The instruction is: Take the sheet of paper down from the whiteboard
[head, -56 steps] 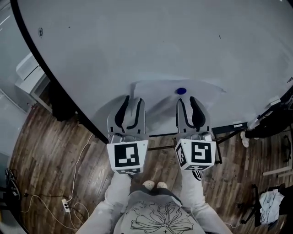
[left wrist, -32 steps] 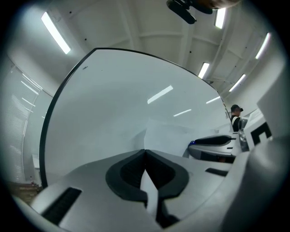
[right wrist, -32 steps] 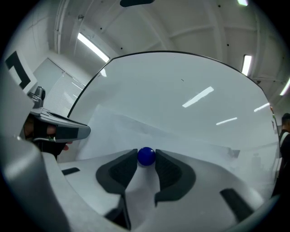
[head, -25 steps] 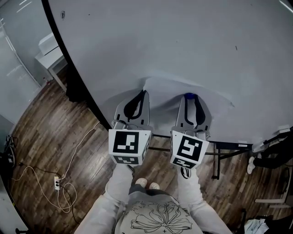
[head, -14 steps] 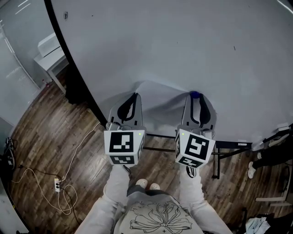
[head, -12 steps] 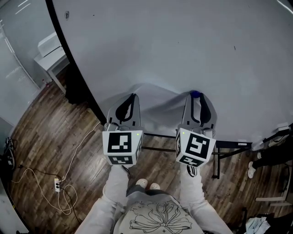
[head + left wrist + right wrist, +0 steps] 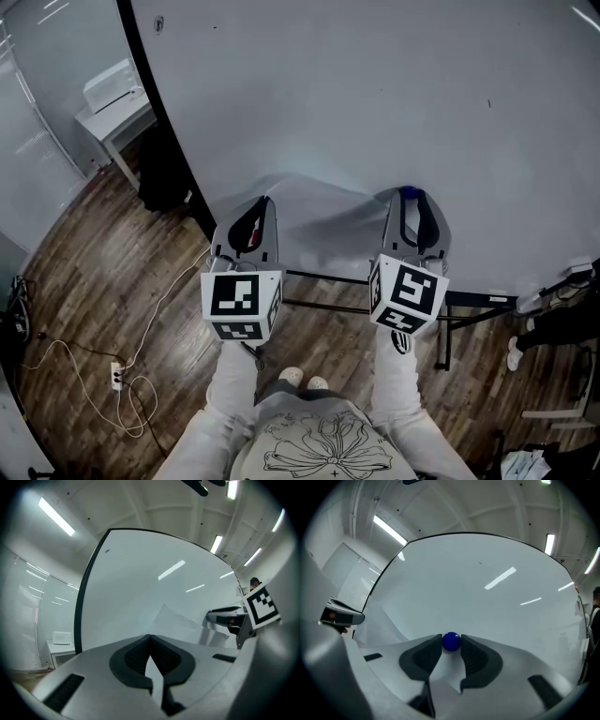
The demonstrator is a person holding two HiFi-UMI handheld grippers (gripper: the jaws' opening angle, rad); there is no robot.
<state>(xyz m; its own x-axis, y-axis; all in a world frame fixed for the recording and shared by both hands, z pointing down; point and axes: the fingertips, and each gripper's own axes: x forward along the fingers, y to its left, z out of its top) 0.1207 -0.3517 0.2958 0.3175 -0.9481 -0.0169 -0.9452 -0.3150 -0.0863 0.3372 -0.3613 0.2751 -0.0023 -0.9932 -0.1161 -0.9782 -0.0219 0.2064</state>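
The sheet of paper [image 7: 323, 217] sits near the lower edge of the whiteboard [image 7: 375, 94], its left side bowing off the board. The left gripper [image 7: 263, 202] has its jaws closed on that side. The right gripper [image 7: 411, 197] has its jaws clasping the blue magnet [image 7: 451, 641] against the whiteboard.

Cool, bright ceiling strip lights [image 7: 56, 516]; streak glare on whiteboard [image 7: 171, 570]; fisheye bending, dark vignetted corners in both gripper views.
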